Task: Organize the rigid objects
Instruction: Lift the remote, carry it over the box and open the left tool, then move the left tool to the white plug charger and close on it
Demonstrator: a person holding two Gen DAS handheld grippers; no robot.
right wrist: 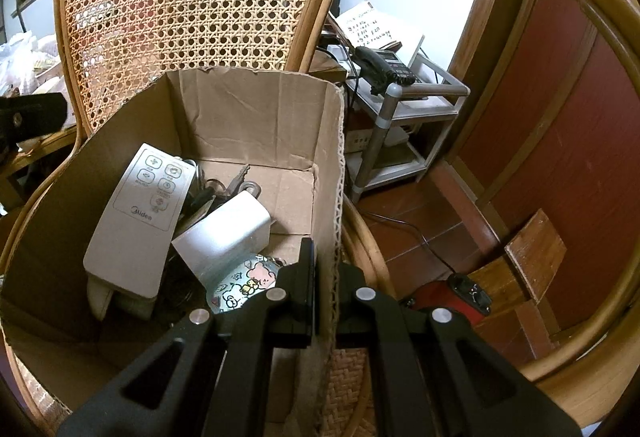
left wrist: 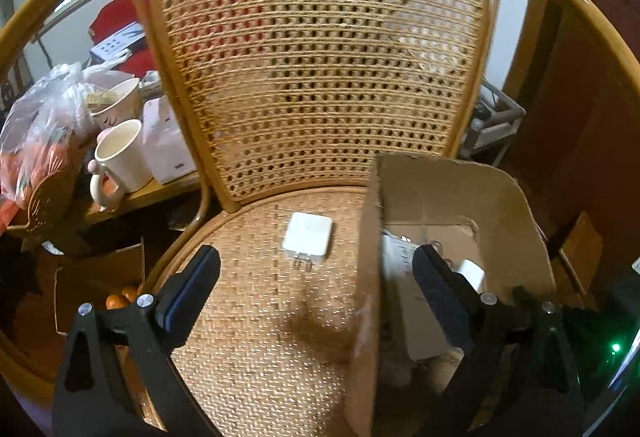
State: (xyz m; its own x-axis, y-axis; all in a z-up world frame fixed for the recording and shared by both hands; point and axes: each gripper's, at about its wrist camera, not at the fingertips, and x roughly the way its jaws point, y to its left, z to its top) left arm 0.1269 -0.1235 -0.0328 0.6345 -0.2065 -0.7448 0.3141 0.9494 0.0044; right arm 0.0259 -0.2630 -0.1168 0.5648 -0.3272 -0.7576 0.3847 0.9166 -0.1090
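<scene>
White square plastic charger (left wrist: 307, 240) lies ahead of the wide-open left gripper (left wrist: 316, 291), prongs nearest; right gripper (right wrist: 326, 291) clamps the cardboard box (right wrist: 334, 165) wall.

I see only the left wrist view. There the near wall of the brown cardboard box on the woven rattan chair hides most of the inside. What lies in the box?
Observer: A long white remote control lies at the left side of the brown cardboard box, with its buttons facing up.
Operator: Is there another thing beside it?
Observer: Yes, a white plug adapter block lies just to the right of the remote.
Operator: And where is the right gripper? It is outside my view.
Observer: The right gripper is shut on the right wall of the box, with one finger inside and one outside.
</scene>
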